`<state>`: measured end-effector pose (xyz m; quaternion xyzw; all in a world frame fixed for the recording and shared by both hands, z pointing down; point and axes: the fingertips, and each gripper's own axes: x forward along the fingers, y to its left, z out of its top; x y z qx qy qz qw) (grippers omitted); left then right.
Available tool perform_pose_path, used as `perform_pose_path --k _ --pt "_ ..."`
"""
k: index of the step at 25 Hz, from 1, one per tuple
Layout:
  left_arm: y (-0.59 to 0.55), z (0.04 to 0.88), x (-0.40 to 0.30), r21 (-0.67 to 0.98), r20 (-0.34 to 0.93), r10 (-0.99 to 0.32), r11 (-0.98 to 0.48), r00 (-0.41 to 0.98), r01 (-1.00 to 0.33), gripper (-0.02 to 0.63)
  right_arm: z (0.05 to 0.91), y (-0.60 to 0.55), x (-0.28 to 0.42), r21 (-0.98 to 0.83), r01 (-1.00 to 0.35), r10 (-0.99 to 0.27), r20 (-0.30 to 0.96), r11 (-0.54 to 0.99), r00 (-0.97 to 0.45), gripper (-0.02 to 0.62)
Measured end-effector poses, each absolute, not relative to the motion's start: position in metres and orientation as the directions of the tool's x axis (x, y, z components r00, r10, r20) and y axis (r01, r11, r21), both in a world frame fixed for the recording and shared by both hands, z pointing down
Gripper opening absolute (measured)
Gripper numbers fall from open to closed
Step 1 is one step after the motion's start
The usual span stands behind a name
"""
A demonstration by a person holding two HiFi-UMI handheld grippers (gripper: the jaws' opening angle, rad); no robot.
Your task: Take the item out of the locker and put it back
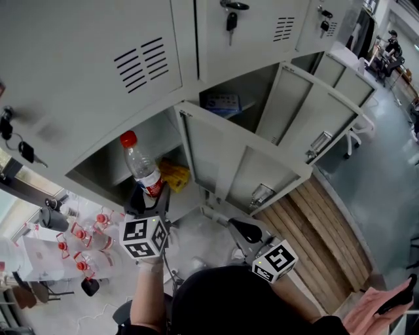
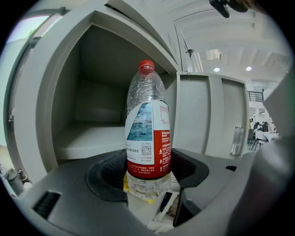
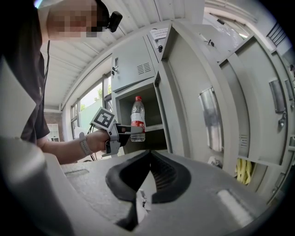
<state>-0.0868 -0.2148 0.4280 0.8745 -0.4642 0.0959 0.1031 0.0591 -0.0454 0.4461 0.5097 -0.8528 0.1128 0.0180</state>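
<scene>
A clear water bottle (image 1: 141, 163) with a red cap and a red and blue label stands upright between the jaws of my left gripper (image 1: 149, 196), which is shut on its lower part. In the left gripper view the bottle (image 2: 148, 133) is held just in front of an open grey locker compartment (image 2: 87, 138) whose shelf is bare. The right gripper view shows the bottle (image 3: 137, 119) at the compartment's mouth. My right gripper (image 1: 245, 230) hangs lower, beside the open locker door (image 1: 222, 163), with its jaws together and nothing between them (image 3: 150, 159).
A yellow bag (image 1: 175, 175) lies in the compartment below the bottle. A blue box (image 1: 221, 103) sits in the neighbouring open locker. Keys hang from the upper doors (image 1: 230, 19). Several small bottles (image 1: 85, 242) lie on the floor at left. Wooden planks (image 1: 308, 222) lie at right.
</scene>
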Motion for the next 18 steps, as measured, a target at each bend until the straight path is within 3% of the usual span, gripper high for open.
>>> perform_pose_path --k 18 --pt "-0.246 0.395 -0.088 0.097 0.229 -0.807 -0.537 0.544 -0.838 0.296 0.445 -0.049 0.064 -0.177 -0.878 -0.872 0.140 0.445 -0.470 -0.003"
